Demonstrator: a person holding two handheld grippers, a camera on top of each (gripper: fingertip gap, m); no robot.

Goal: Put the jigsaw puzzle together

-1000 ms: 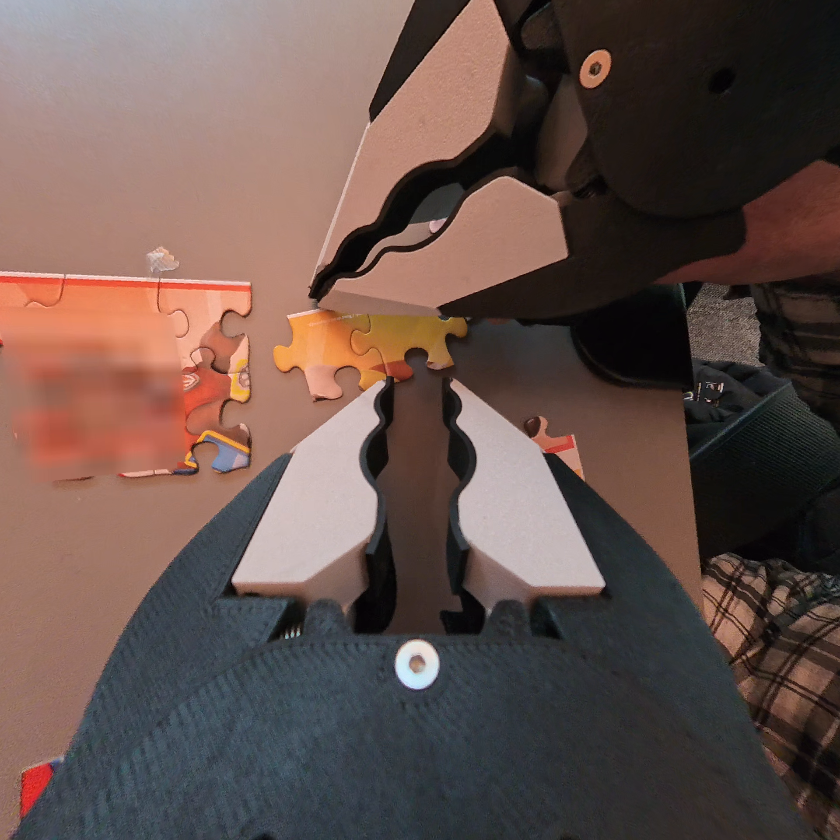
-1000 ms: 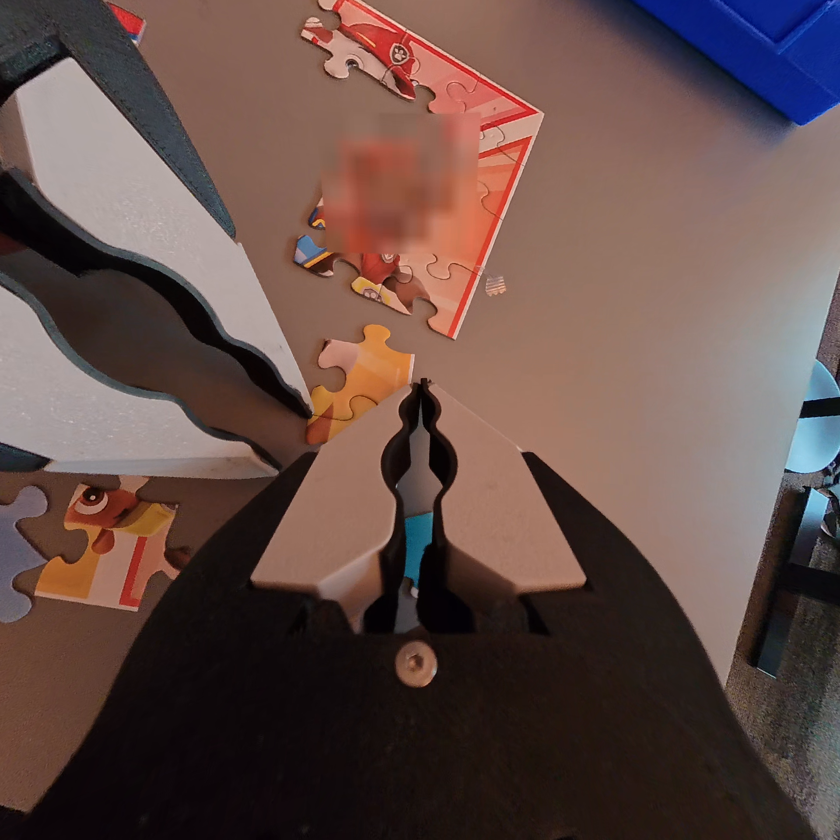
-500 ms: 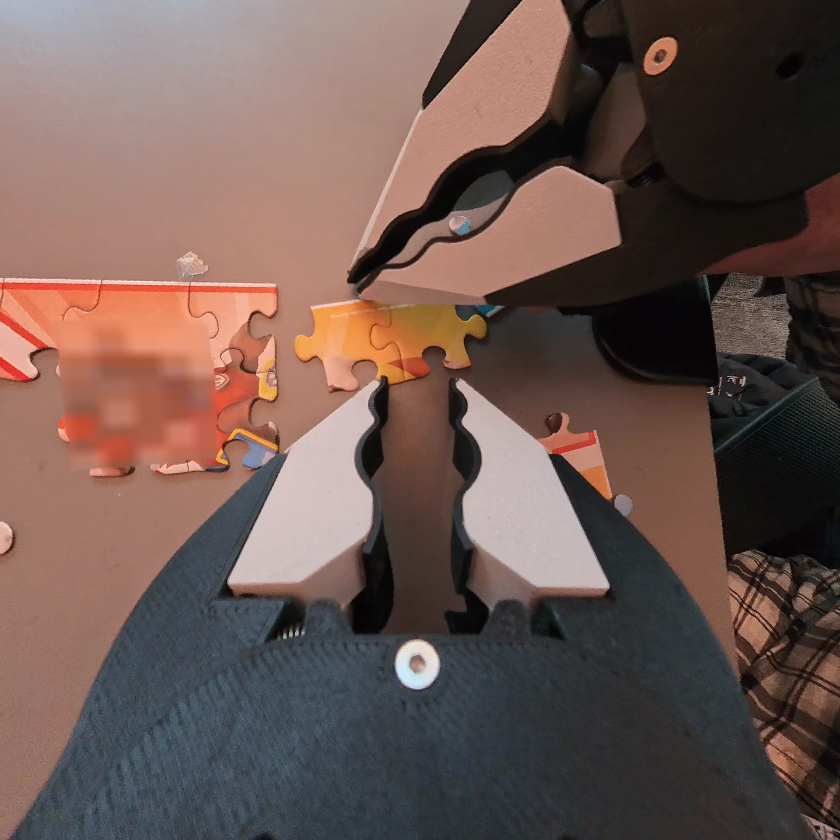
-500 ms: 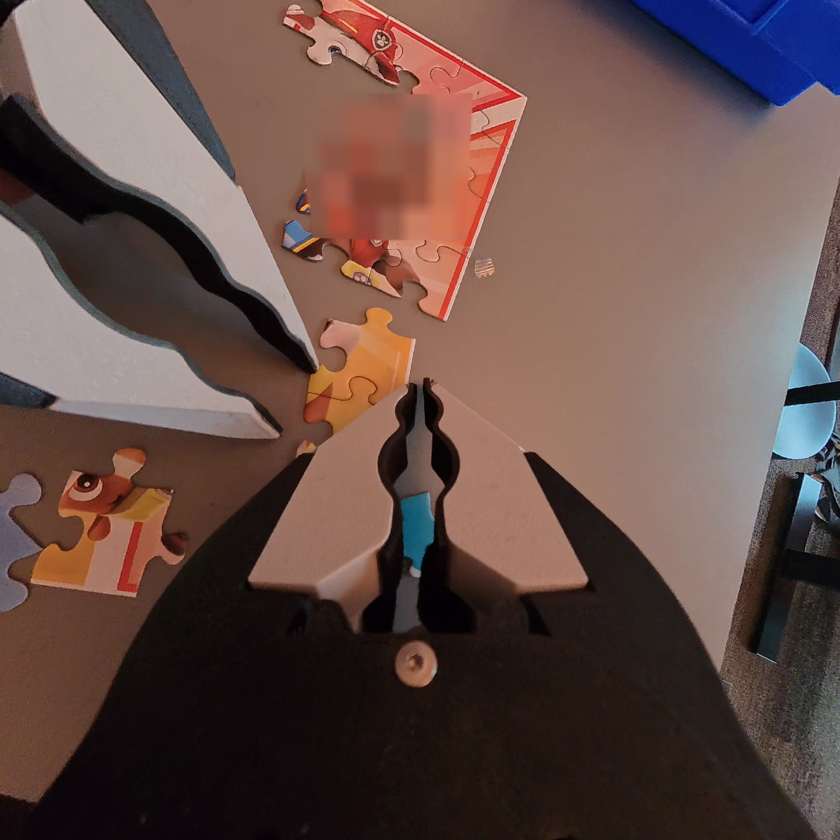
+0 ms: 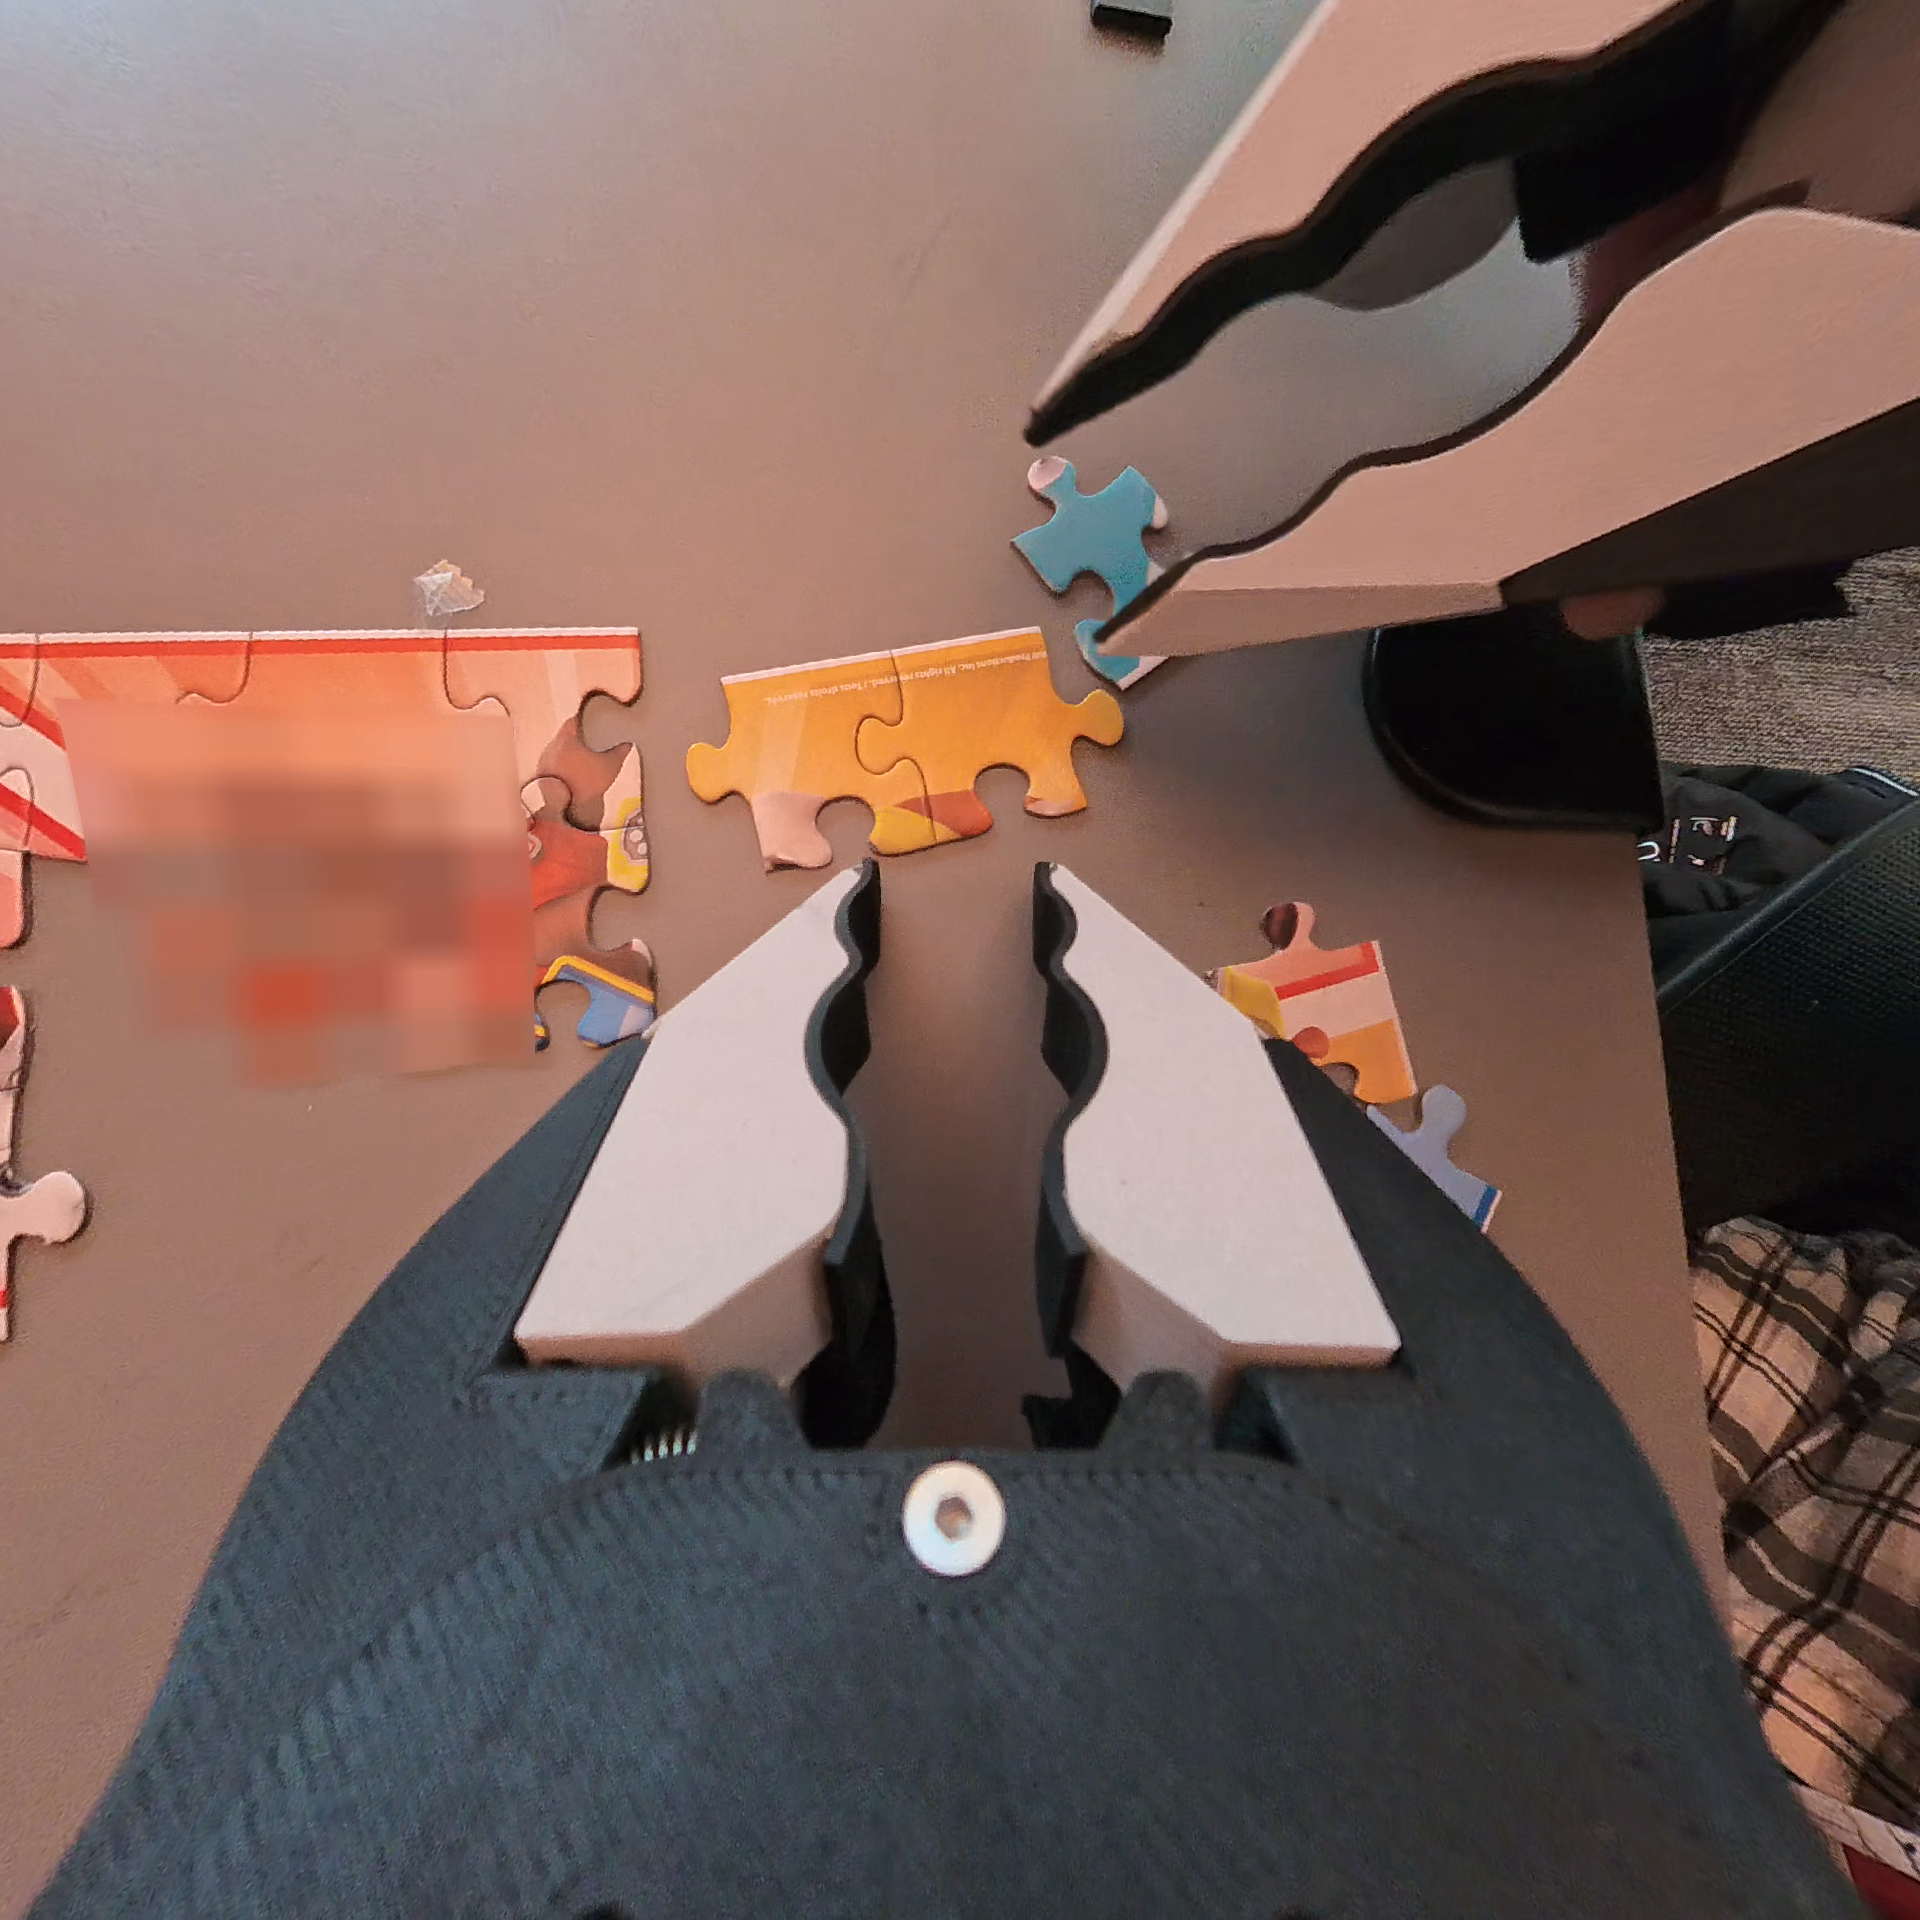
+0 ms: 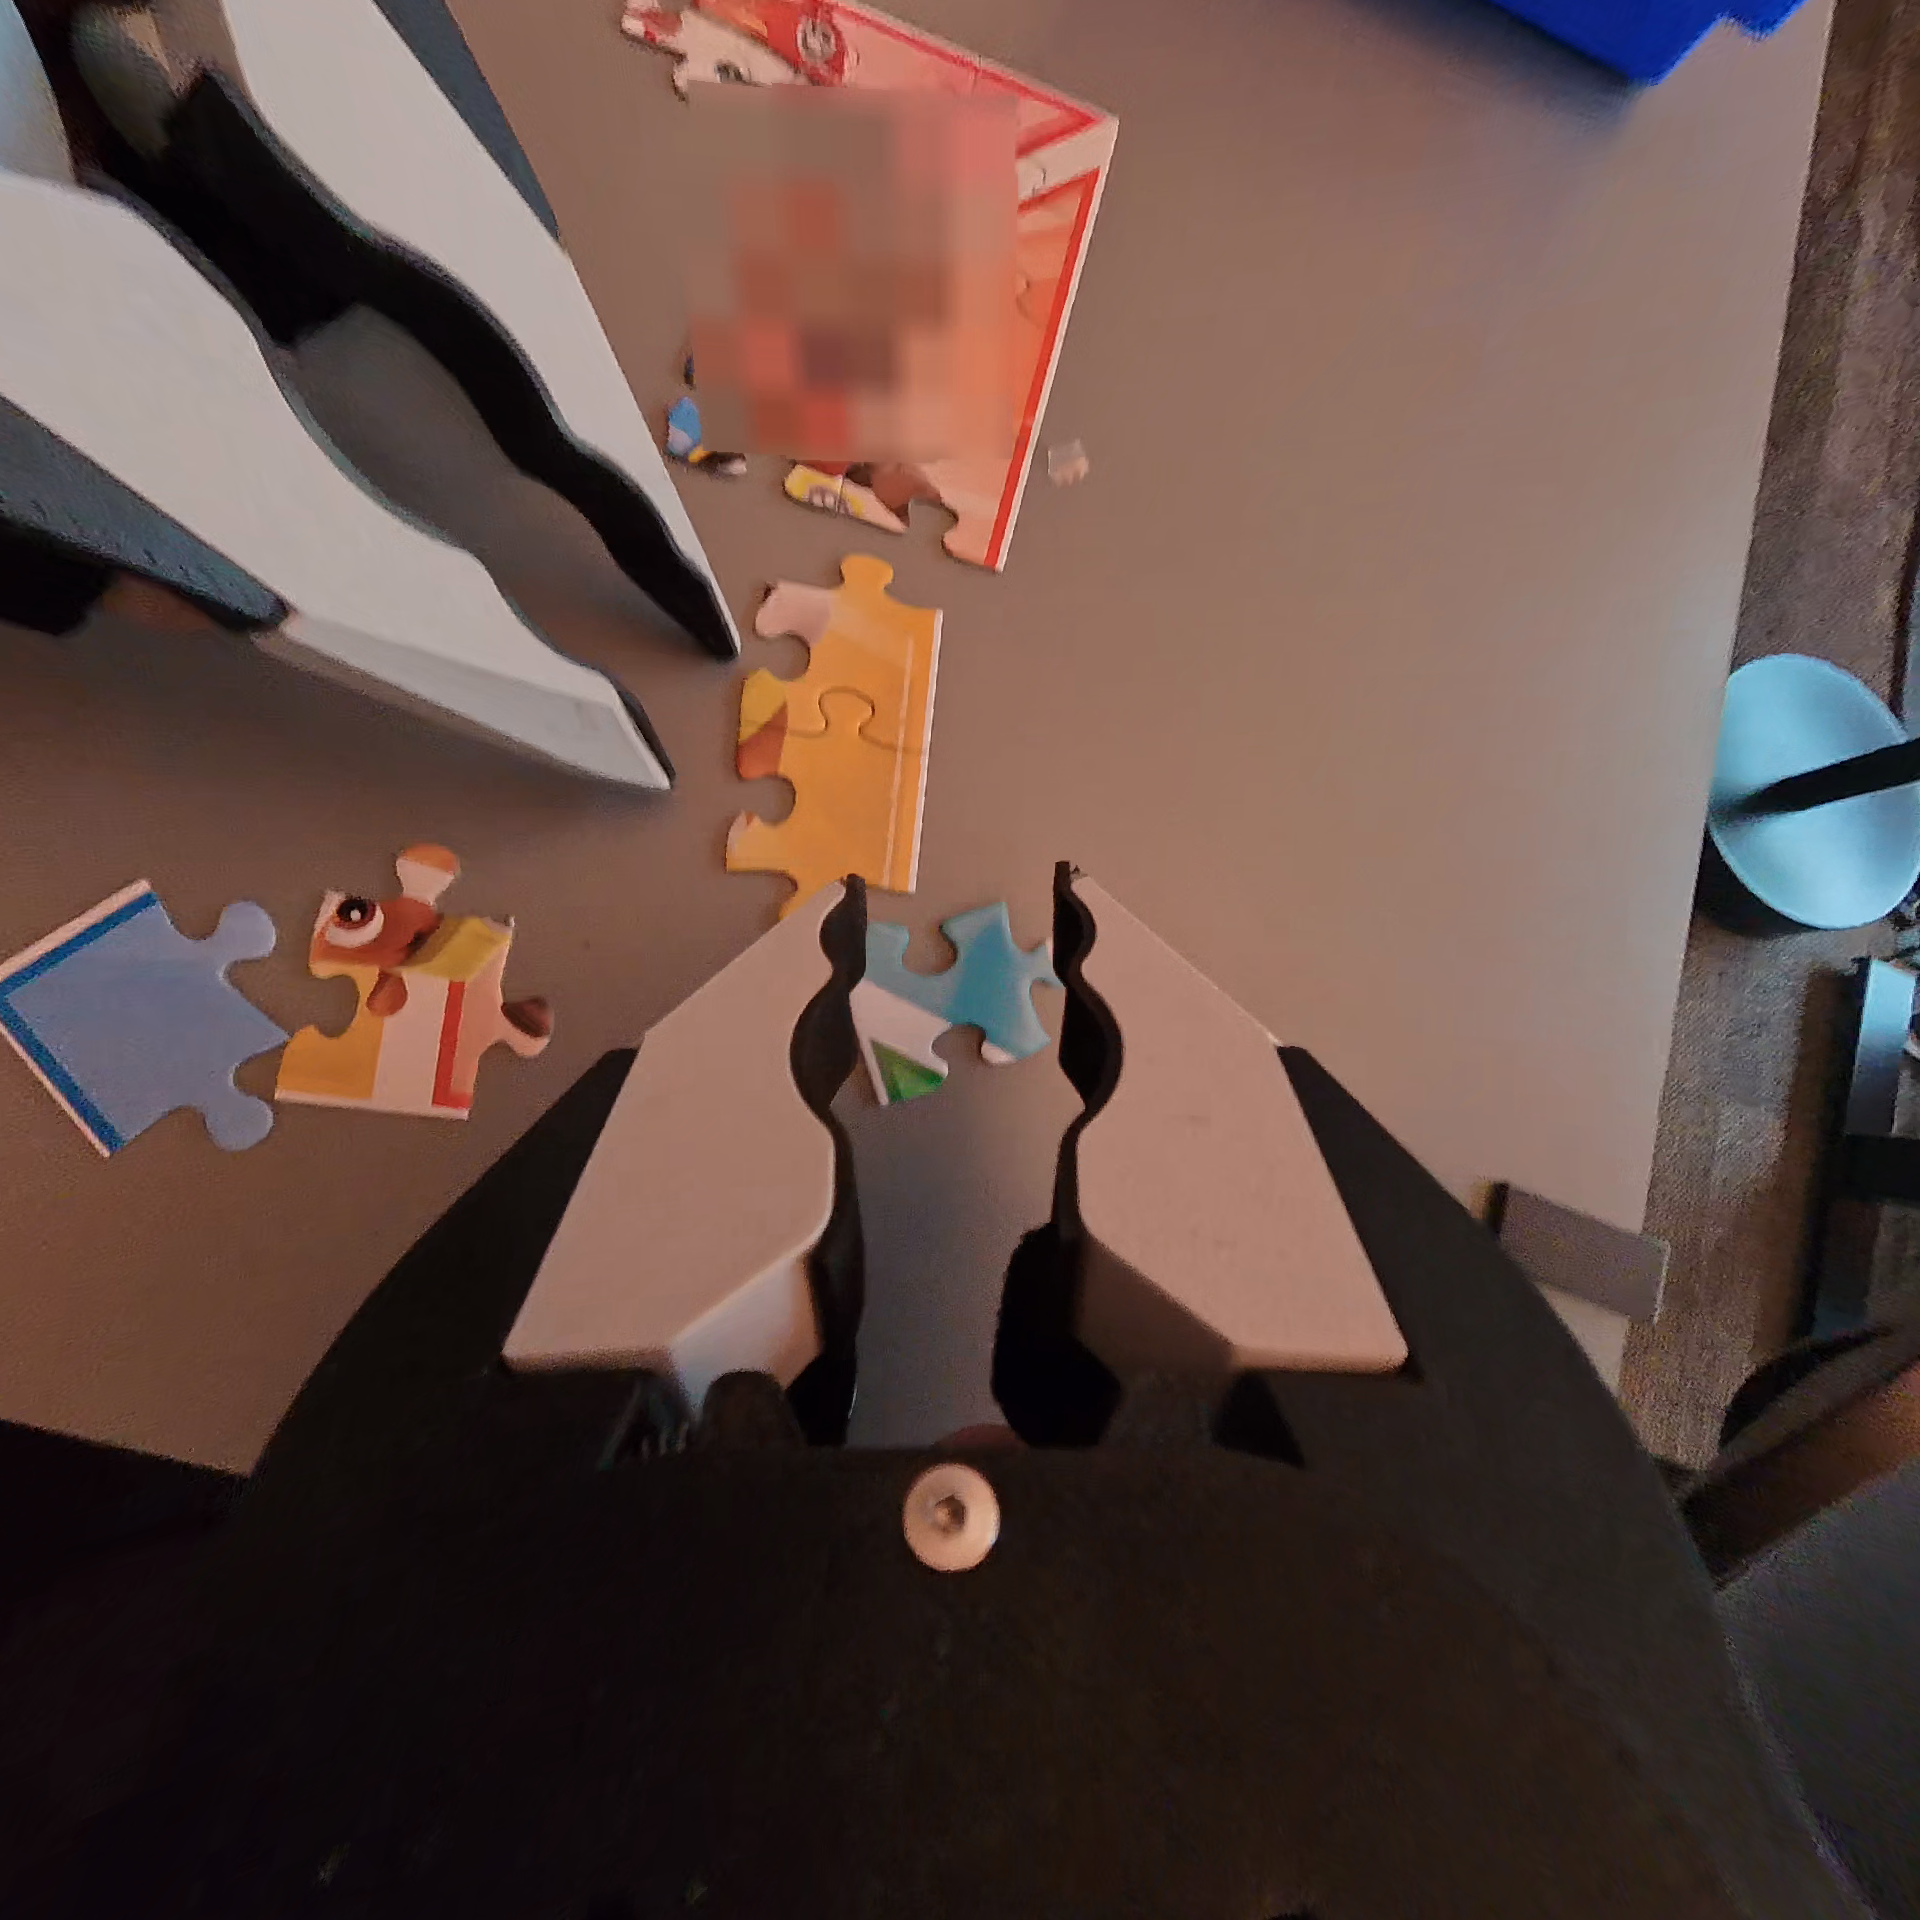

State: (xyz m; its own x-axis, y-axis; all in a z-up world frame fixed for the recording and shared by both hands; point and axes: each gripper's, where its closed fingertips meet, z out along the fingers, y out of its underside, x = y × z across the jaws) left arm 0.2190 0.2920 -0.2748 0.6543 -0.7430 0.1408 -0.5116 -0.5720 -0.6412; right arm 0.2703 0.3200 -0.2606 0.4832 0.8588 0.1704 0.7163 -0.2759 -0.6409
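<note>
The assembled orange-red puzzle part (image 5: pixel 561 675) lies on the grey table; it also shows in the right wrist view (image 6: pixel 1049 312). A joined yellow two-piece section (image 5: pixel 904 748) (image 6: pixel 852 748) lies apart from it. A teal piece (image 5: pixel 1091 530) (image 6: pixel 987 987) lies flat on the table by the yellow section's end, not joined. My right gripper (image 6: pixel 958 888) is open and empty, its fingers either side of the teal piece, above it; it also shows in the left wrist view (image 5: pixel 1070 535). My left gripper (image 5: pixel 956 878) (image 6: pixel 691 712) is open and empty, just short of the yellow section.
A loose orange piece with an eye (image 6: pixel 416 997) (image 5: pixel 1330 997) and a pale blue piece (image 6: pixel 125 1018) (image 5: pixel 1439 1143) lie near the left gripper. A small clear scrap (image 5: pixel 447 592) sits by the puzzle's edge. A blue bin (image 6: pixel 1662 31) is far off. The table edge (image 6: pixel 1714 727) runs close on the right.
My right gripper has opened and let go of the teal piece, which now lies on the table beside the yellow section. Both grippers have drawn back a little.
</note>
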